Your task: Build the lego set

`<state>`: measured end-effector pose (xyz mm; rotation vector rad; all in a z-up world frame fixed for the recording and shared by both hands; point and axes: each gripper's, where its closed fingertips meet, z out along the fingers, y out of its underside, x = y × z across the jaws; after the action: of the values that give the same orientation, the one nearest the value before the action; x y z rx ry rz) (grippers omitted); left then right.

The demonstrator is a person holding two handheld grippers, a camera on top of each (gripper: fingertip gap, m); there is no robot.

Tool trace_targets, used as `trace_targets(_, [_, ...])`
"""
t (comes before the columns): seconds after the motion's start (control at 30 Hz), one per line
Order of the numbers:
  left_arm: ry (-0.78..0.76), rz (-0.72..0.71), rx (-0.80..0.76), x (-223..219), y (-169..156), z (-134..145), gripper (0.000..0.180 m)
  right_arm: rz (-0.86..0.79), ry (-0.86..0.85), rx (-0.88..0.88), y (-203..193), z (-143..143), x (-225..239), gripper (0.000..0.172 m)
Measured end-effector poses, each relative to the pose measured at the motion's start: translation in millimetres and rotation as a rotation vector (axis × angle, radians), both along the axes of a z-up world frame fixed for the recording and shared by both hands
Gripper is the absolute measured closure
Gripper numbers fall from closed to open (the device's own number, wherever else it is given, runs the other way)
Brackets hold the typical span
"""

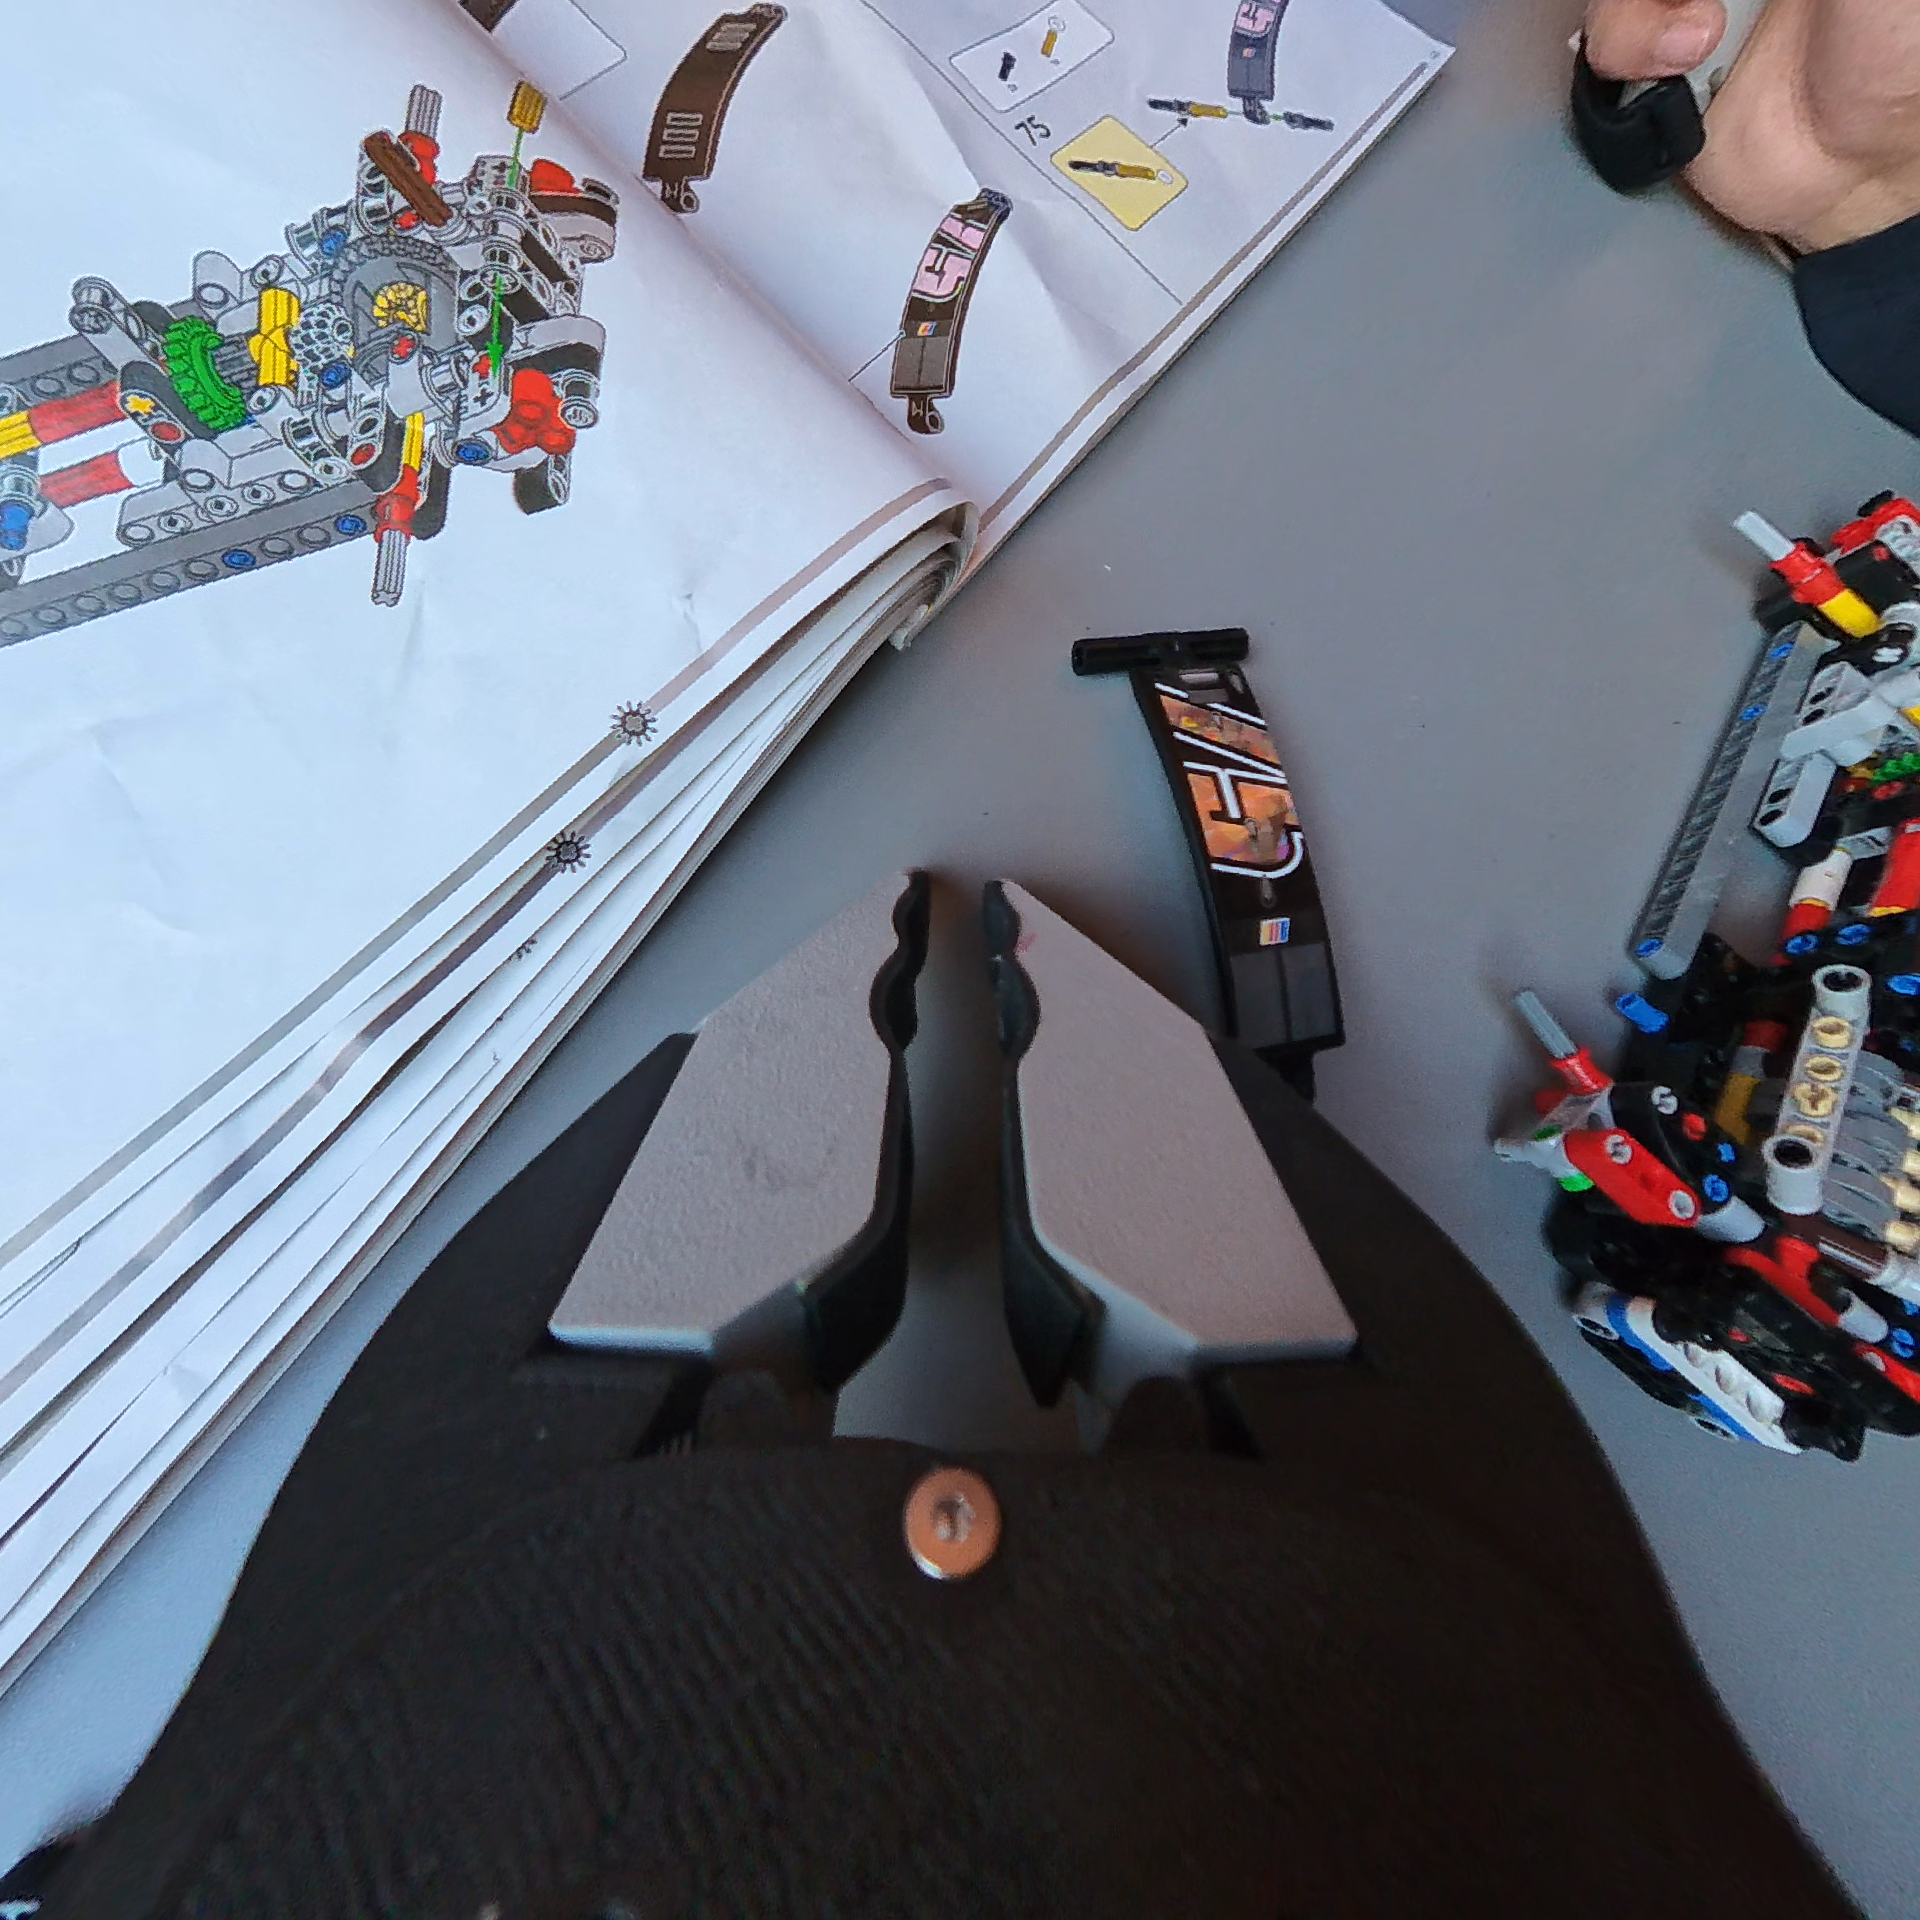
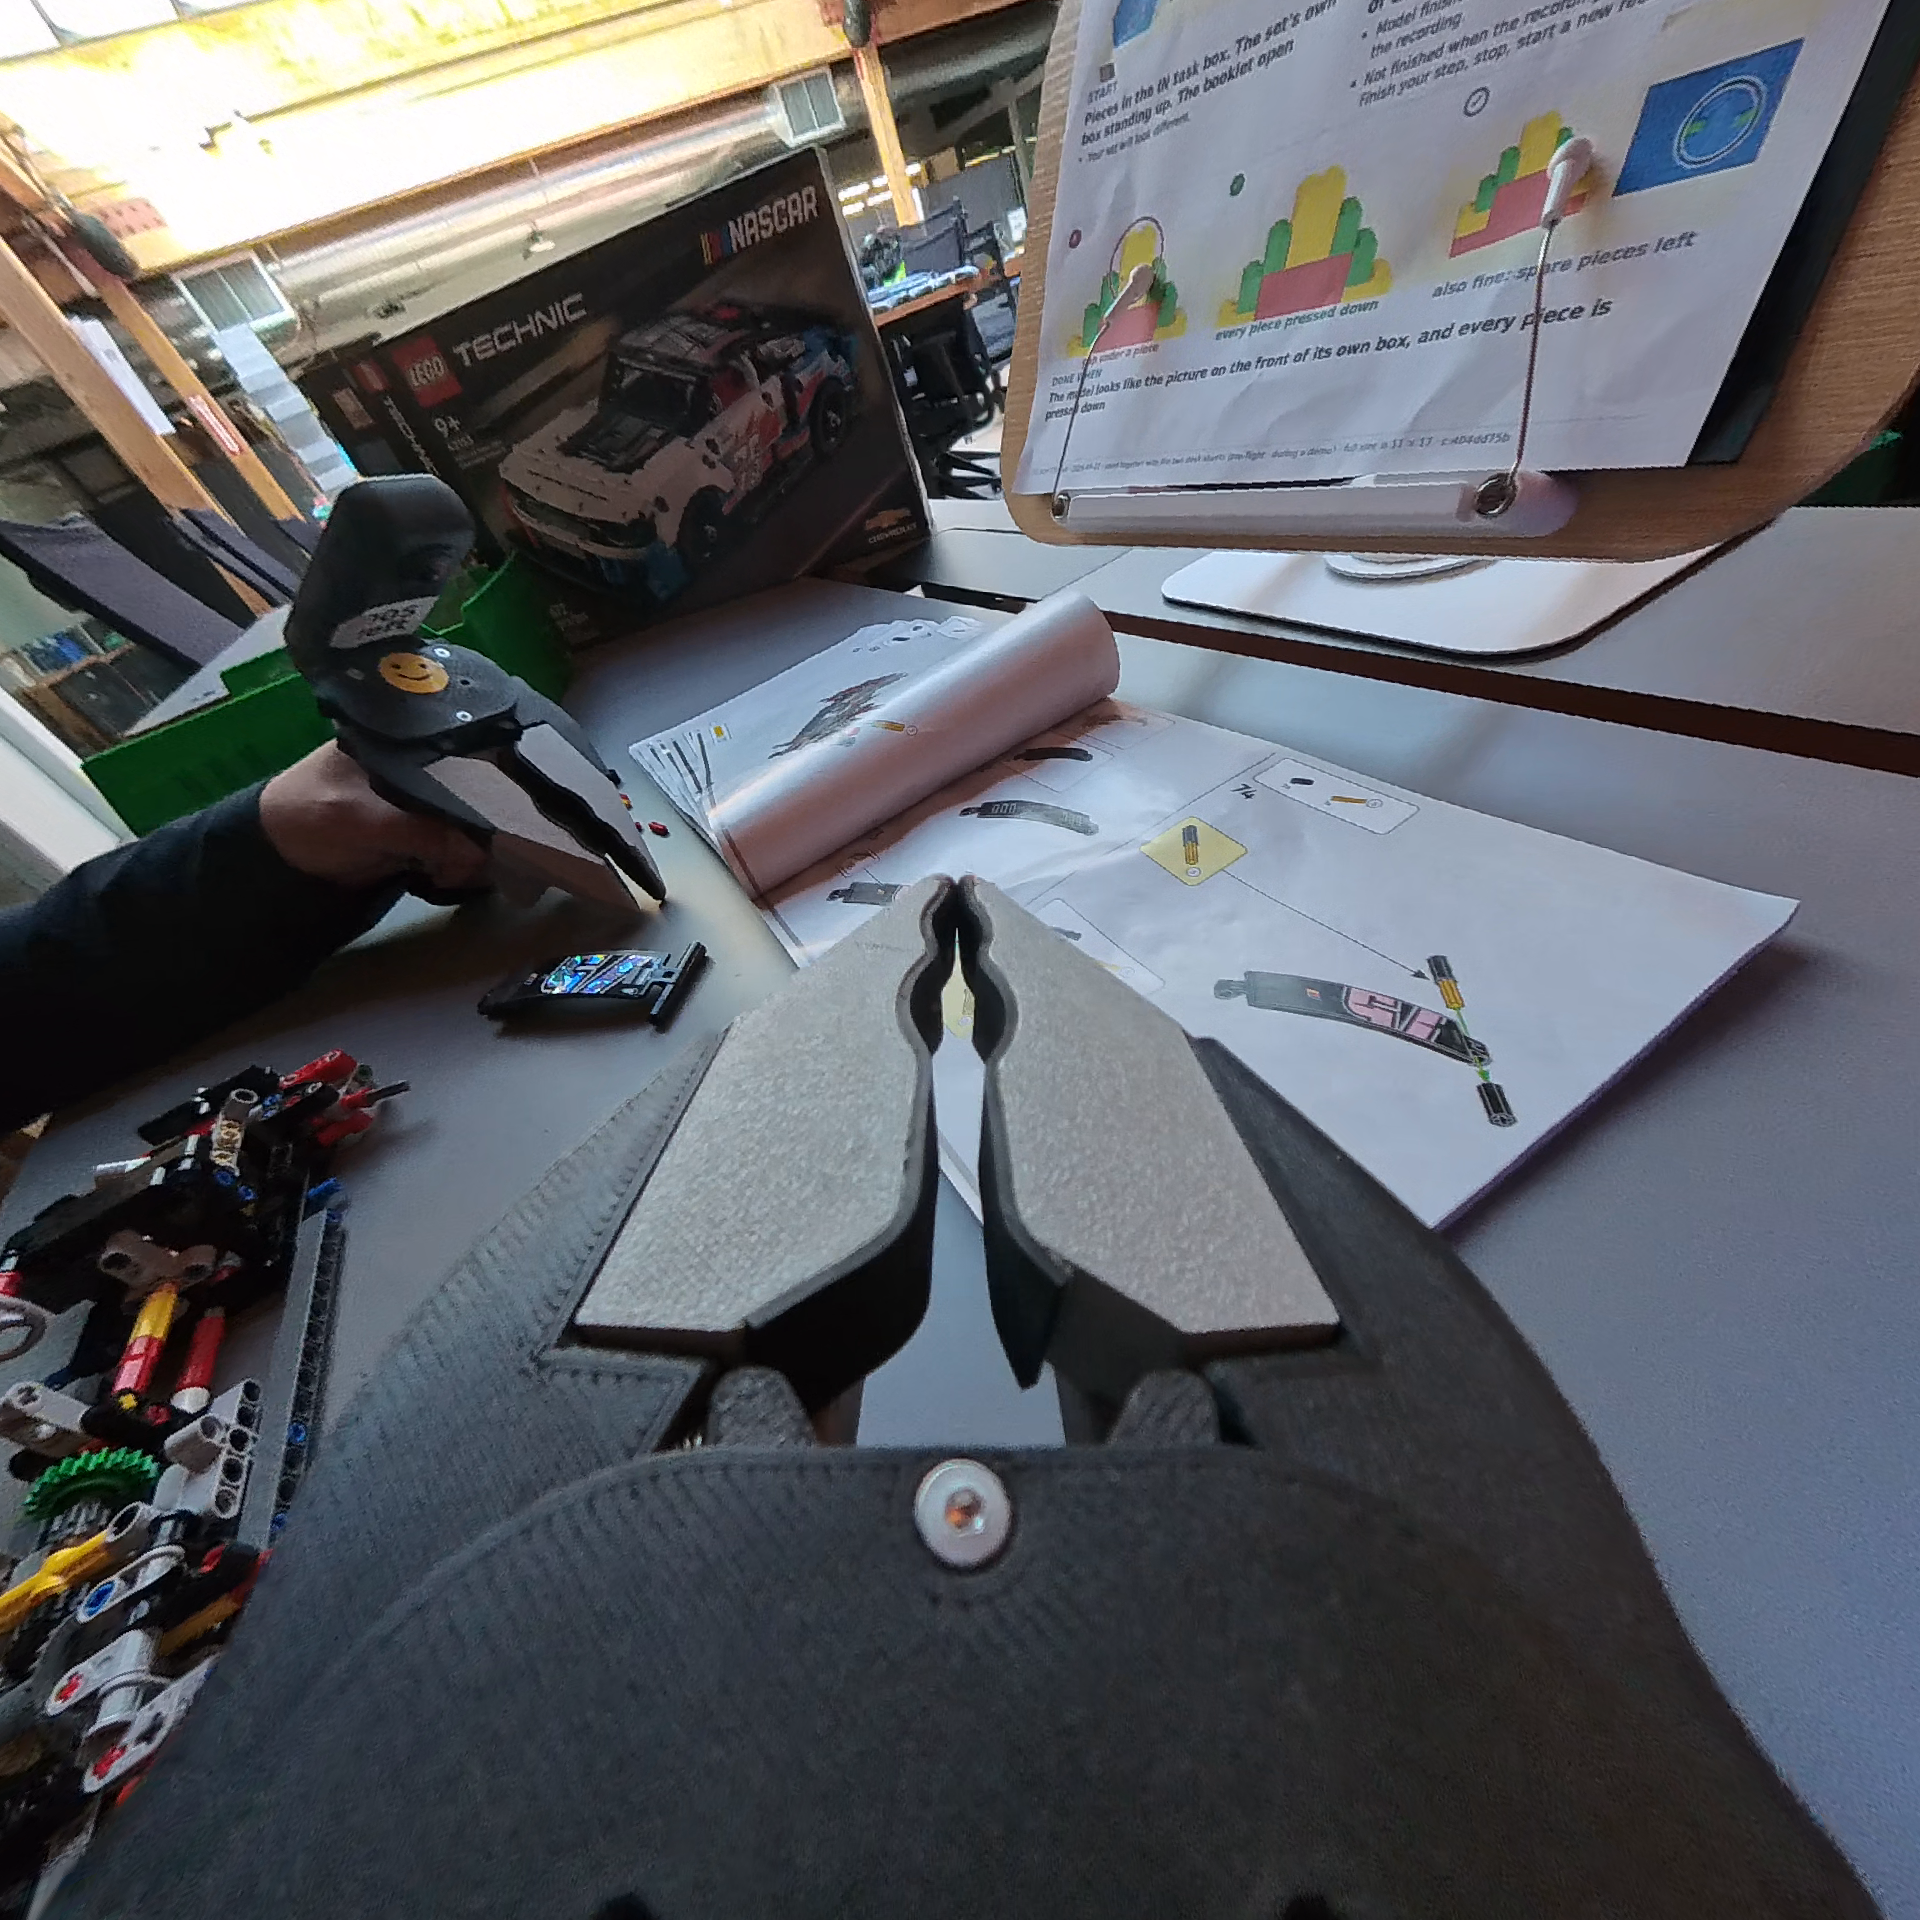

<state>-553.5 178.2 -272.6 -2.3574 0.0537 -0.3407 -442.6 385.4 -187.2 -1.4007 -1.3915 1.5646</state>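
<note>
The desk (image 1: 1455,540) is plain matte grey. On it the curved panel (image 1: 1242,831) is glossy black with white outlined strokes over an orange, iridescent sticker and a small striped patch of orange, red and blue. The open booklet (image 1: 312,790) has white pages with thin grey border lines and multicoloured drawings. The part-built model (image 1: 1766,1143) mixes black, red, grey, yellow, blue, white. Each hand-held gripper (image 2: 956,883) has black ribbed housing, speckled grey fingers and black pads
</note>
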Motion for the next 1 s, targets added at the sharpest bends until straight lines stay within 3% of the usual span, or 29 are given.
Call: trace_targets(1.0, [-0.067, -0.007, -0.002, 5.0, 1.0, -1.1, 0.18, 0.007, 0.01, -0.042, 2.0, 1.7, 0.6, 0.172])
